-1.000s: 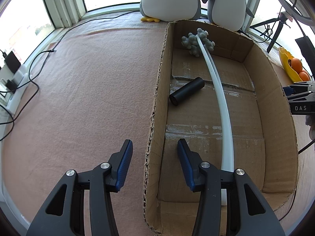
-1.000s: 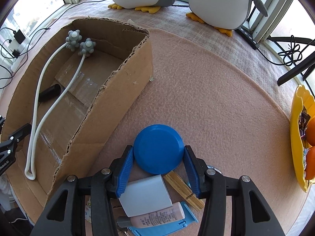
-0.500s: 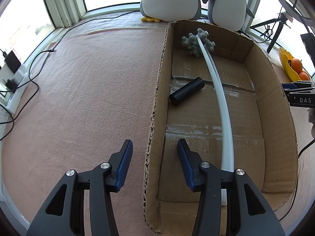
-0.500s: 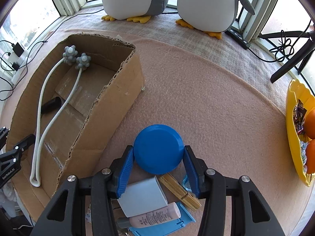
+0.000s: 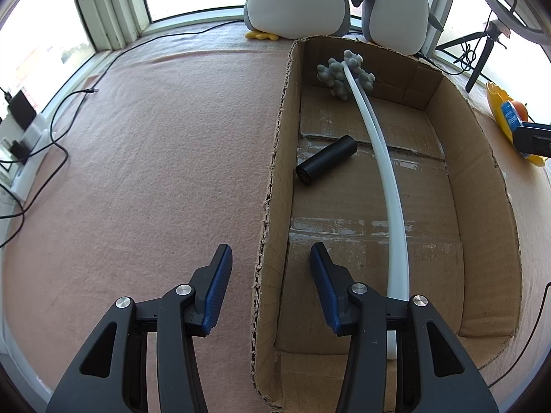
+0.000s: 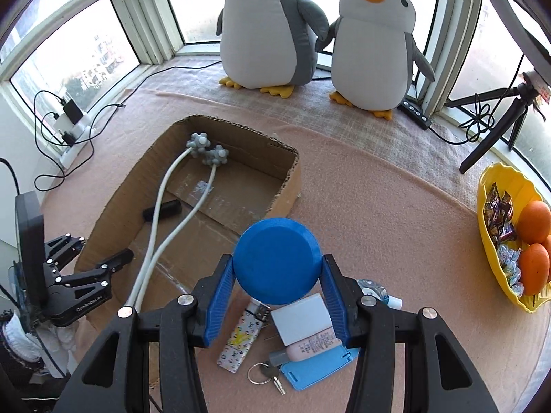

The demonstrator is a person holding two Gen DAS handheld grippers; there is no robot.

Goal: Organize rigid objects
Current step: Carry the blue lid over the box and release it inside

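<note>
My right gripper [image 6: 275, 265] is shut on a round blue disc [image 6: 275, 251] and holds it in the air, just right of the open cardboard box [image 6: 286, 186]. In the box lie a black cylinder [image 6: 162, 209] and a white two-armed massager [image 6: 165, 186] with grey knobbed balls. My left gripper [image 5: 270, 251] stands open astride the box's left wall [image 5: 272, 189] near the front corner, its pads clear of the cardboard. From that view the cylinder [image 5: 325, 165] and massager [image 5: 389, 179] lie ahead of it.
Beneath the disc on the pink cloth lie a white box [image 6: 301, 320], a cosmetic tube [image 6: 310, 344], a blue card holder [image 6: 316, 368], keys [image 6: 265, 375] and a patterned stick [image 6: 242, 340]. A yellow fruit bowl [image 6: 496, 179] sits right; two plush penguins [image 6: 272, 27] and a tripod [image 6: 496, 127] stand behind.
My right gripper has risen with the blue disc still clamped, and the objects under it now look smaller and farther below. The left gripper has stayed put.
</note>
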